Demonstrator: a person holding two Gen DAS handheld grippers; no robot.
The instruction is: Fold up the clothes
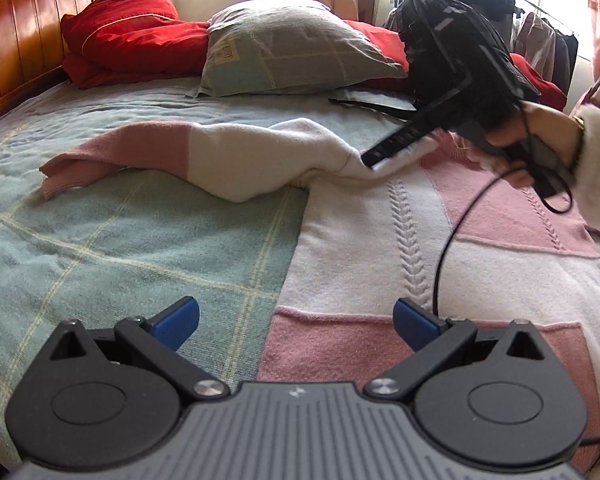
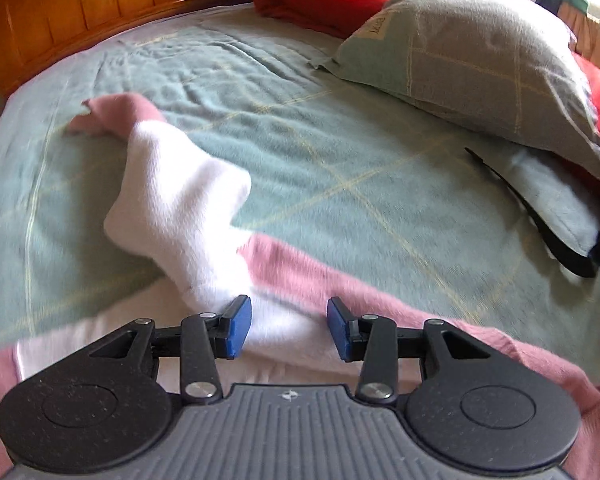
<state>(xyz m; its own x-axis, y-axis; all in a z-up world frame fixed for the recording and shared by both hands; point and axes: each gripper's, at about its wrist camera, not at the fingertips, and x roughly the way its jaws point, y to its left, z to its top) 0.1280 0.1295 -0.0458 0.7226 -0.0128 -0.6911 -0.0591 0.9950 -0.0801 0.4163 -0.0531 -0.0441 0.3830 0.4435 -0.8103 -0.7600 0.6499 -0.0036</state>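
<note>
A pink and white patchwork sweater (image 1: 380, 248) lies flat on the green checked bed cover (image 1: 100, 248). Its long sleeve (image 1: 220, 152), white with a pink cuff (image 2: 116, 114), trails off to the left. My right gripper (image 2: 289, 327), held by a hand (image 1: 540, 128), points down at the root of the sleeve (image 2: 180, 200). A thick bunch of white knit fills its half-closed jaws, and the sleeve rises towards its tips (image 1: 374, 160). My left gripper (image 1: 296, 322) hovers open over the sweater's near left edge with nothing between its fingers.
A grey-green pillow (image 1: 296, 48) and a red quilt (image 1: 132, 28) lie at the far end of the bed. A wooden headboard (image 1: 16, 40) runs along the left. A black strap (image 2: 532, 216) lies beside the pillow. Hanging clothes (image 1: 548, 40) stand at the far right.
</note>
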